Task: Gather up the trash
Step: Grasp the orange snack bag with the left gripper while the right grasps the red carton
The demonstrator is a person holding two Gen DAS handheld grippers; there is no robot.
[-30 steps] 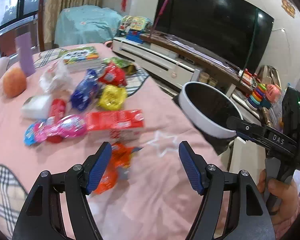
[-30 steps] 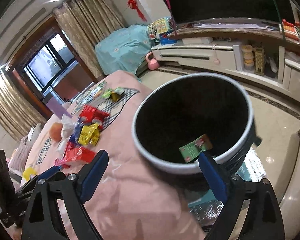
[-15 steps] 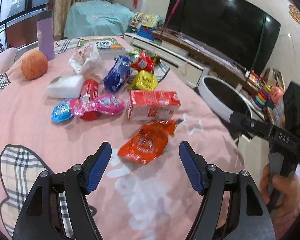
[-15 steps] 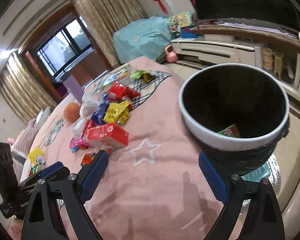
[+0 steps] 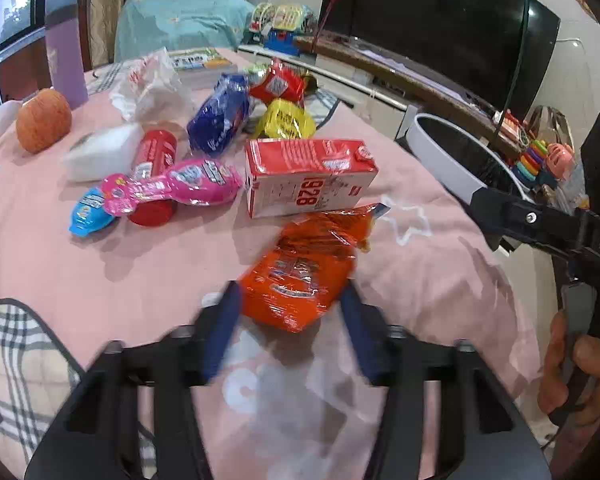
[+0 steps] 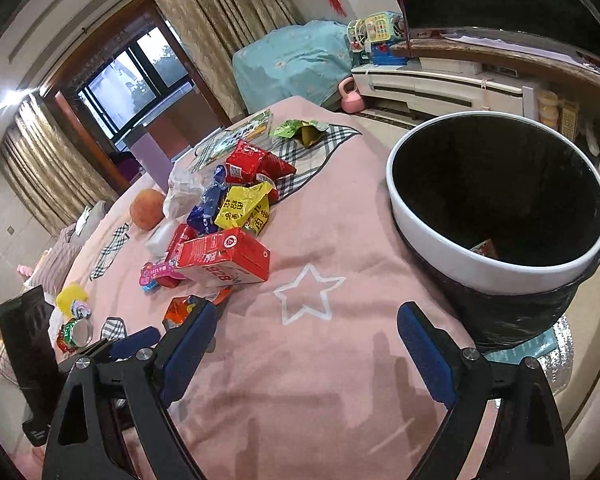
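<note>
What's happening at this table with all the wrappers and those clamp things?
A person is clearing snack trash off a pink tablecloth with a hand-held gripper in each hand. The left hand-held gripper is closing its jaws around an orange packet, which lies between them. The right hand-held gripper is open and empty beside the bin, which holds at least one wrapper. A red carton and other packets wait on the cloth.

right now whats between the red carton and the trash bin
Only bare pink tablecloth with a white star outline lies between the red carton and the trash bin; the right wrist view shows it best.
</note>
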